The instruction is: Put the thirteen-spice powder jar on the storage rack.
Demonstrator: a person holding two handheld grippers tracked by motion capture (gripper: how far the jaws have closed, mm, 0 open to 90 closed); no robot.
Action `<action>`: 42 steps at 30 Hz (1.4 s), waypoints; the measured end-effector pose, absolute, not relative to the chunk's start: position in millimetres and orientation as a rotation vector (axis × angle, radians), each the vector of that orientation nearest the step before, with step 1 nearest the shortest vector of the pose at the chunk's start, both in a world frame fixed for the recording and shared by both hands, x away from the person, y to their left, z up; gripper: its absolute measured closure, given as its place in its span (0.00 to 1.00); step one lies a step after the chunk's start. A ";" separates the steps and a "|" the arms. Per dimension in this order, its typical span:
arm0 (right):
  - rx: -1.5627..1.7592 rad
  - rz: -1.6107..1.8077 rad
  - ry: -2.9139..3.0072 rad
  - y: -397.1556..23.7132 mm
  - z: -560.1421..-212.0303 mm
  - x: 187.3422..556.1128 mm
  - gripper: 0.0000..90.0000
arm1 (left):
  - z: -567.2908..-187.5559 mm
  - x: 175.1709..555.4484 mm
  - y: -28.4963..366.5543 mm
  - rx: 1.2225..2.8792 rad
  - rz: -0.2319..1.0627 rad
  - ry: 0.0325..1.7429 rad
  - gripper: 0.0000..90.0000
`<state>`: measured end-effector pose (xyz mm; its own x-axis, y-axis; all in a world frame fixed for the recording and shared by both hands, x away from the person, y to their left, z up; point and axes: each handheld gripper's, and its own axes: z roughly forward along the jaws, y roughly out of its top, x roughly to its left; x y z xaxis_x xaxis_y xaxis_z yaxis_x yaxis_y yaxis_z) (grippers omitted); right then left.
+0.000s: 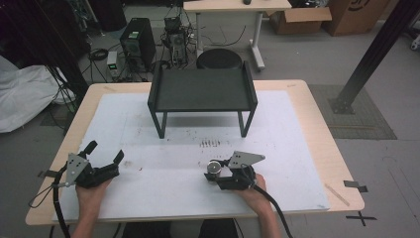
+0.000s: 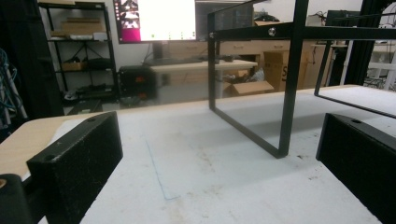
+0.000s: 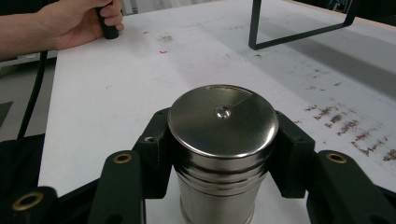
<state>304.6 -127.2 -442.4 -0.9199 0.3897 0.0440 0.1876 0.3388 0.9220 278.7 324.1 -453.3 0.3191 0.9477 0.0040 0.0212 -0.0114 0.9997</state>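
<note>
Polished steel, one small canister (image 3: 223, 154) stands upright on the counter (image 1: 317, 144), its long axis vertical and its flat lid with a small centre stud facing up. It sits near the front edge, right of the middle, well apart from the black metal stand (image 1: 202, 90) farther back. The right tongs (image 1: 214, 173) close on it from either side just below the lid, the black pads pressing its wall. The left tongs (image 1: 105, 151) rest near the front left corner, spread wide with nothing between them, pointing toward the stand's legs.

A white sheet (image 1: 148, 129), scuffed and speckled with dark marks, covers most of the pale wooden counter. One stand, one canister, two tongs are on it. Beyond it lies a grey floor with a black computer tower (image 1: 137, 43), tangled cables, a round black stool (image 1: 219, 59), a second light-coloured desk (image 1: 236, 6) and cardboard boxes (image 1: 299, 19). The left gripper view shows a lit monitor (image 2: 156, 19) and dark shelving (image 2: 77, 46).
</note>
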 end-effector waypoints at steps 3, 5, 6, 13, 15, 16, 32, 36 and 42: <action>0.525 1.623 2.410 -127.2 -442.4 303.9 0.54 | -453.2 278.7 324.1 1.368 0.961 0.979 0.01; 0.524 1.622 2.406 -127.2 -442.3 303.5 0.55 | -453.3 278.7 324.1 1.368 0.961 0.978 0.01; 0.523 1.622 2.405 -127.1 -442.3 303.2 0.55 | -453.3 278.8 324.1 1.368 0.961 0.977 0.01; 0.527 1.636 2.395 -127.6 -439.7 303.0 0.55 | -453.2 278.8 324.0 1.369 0.962 0.980 0.01; 0.531 1.636 2.395 -127.7 -437.5 303.5 0.55 | -453.2 278.8 324.1 1.370 0.962 0.980 0.01; 0.533 1.634 2.395 -127.6 -436.0 303.7 0.55 | -453.2 278.8 324.1 1.369 0.961 0.980 0.01; 0.570 1.617 2.376 -128.4 -399.1 312.5 0.55 | -453.2 278.8 324.1 1.370 0.961 0.980 0.01; 0.582 1.612 2.377 -128.9 -390.9 314.9 0.55 | -453.3 278.8 324.1 1.369 0.961 0.980 0.01; 0.600 1.610 2.373 -129.5 -374.1 319.3 0.55 | -453.3 278.8 324.1 1.370 0.961 0.979 0.01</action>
<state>319.3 -129.5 -374.1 -0.8945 0.4440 0.0523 0.2126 0.3196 0.9234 278.8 324.1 -453.3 0.3191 0.9477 0.0050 0.0226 -0.0129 0.9997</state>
